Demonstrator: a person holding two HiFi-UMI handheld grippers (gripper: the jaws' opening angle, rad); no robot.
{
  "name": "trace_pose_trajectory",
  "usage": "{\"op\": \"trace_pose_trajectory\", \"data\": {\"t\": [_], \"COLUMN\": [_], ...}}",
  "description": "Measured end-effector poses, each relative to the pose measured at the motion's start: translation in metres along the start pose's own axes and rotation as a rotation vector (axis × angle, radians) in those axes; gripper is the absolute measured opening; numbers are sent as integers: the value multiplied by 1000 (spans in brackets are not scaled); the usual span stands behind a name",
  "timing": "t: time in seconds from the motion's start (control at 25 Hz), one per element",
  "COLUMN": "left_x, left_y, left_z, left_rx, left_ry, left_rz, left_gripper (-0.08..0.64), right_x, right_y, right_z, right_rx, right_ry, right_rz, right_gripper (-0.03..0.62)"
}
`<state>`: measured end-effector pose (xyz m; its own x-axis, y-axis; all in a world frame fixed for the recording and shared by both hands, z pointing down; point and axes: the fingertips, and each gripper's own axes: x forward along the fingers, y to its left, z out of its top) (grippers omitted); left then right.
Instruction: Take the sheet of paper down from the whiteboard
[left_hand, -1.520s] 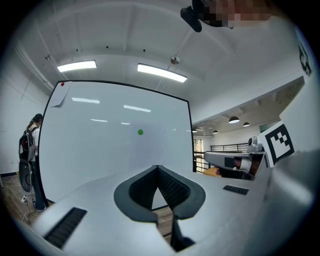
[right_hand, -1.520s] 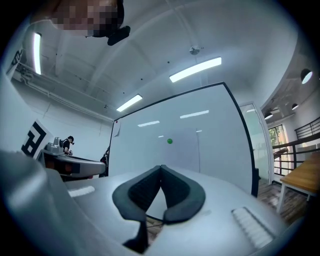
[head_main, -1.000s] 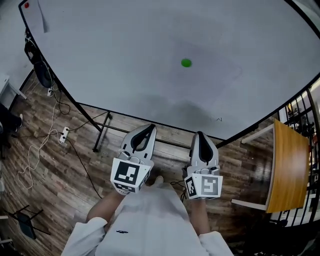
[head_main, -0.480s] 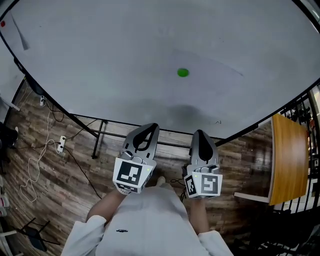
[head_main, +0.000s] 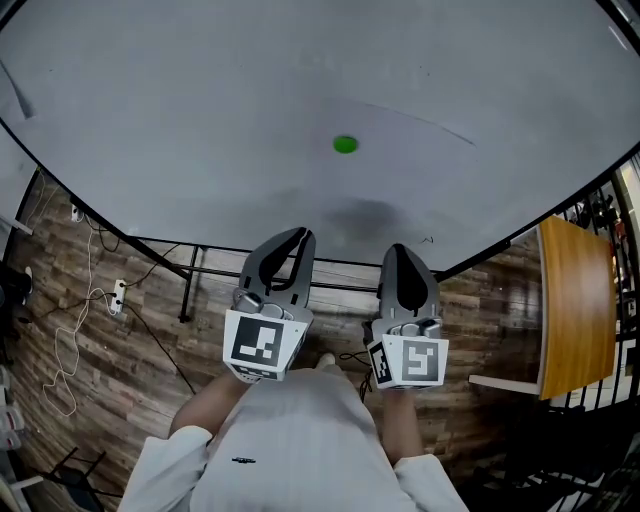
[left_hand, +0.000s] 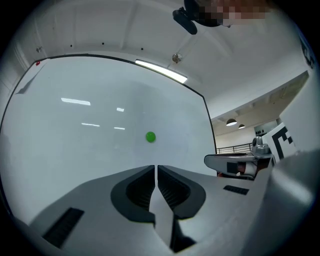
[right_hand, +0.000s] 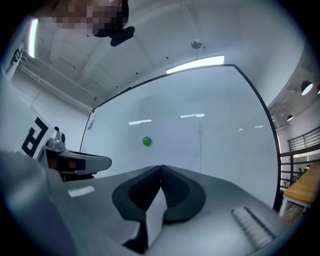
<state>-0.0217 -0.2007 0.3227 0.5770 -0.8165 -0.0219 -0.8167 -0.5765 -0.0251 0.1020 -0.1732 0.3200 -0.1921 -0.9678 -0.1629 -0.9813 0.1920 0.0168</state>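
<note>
Whiteboard (head_main: 150, 120) is seen closer than a second ago. Left gripper (head_main: 298, 236) and right gripper (head_main: 400, 252) were raised slightly, both clamped shut on nothing. Sheet of paper (head_main: 400, 175) is pinned under the green magnet (head_main: 345, 144) at 12 o'clock and is not yet reached.

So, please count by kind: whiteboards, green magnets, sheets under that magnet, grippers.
whiteboard: 1
green magnet: 1
sheet: 1
grippers: 2, left gripper and right gripper
total: 5
</note>
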Motion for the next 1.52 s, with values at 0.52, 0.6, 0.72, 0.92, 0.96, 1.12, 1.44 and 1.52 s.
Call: {"op": "trace_pose_trajectory", "data": {"t": [0.52, 0.6, 0.72, 0.92, 0.96, 1.12, 1.44, 1.52], "left_x": [34, 39, 45, 54, 55, 58, 59, 60], "left_y": [-8, -9, -12, -10, -10, -10, -14, -15], "left_z": [10, 13, 16, 17, 18, 19, 22, 24], "left_rx": [-2, -1, -5, -11, -12, -12, -4, -2], "left_ry": [-2, -7, -12, -12, -13, -16, -19, -22], "left_rz": [-14, -12, -24, -24, -22, -18, -11, -9], "left_gripper": [8, 8, 7, 8, 8, 8, 8, 8], "right_x": [43, 49, 58, 73, 77, 85, 86, 84], "right_y": [-56, -65, -79, -88, -88, -91, -87, -90], "right_z": [67, 75, 83, 84, 84, 77, 82, 83], "right_rx": [-104, -114, -106, -118, -119, -85, -117, -125], "right_ry": [-73, -78, -82, -73, -69, -62, -51, -48], "right_rz": [43, 47, 54, 80, 85, 100, 113, 102], "right_gripper": [100, 115, 121, 121, 121, 121, 115, 93]}}
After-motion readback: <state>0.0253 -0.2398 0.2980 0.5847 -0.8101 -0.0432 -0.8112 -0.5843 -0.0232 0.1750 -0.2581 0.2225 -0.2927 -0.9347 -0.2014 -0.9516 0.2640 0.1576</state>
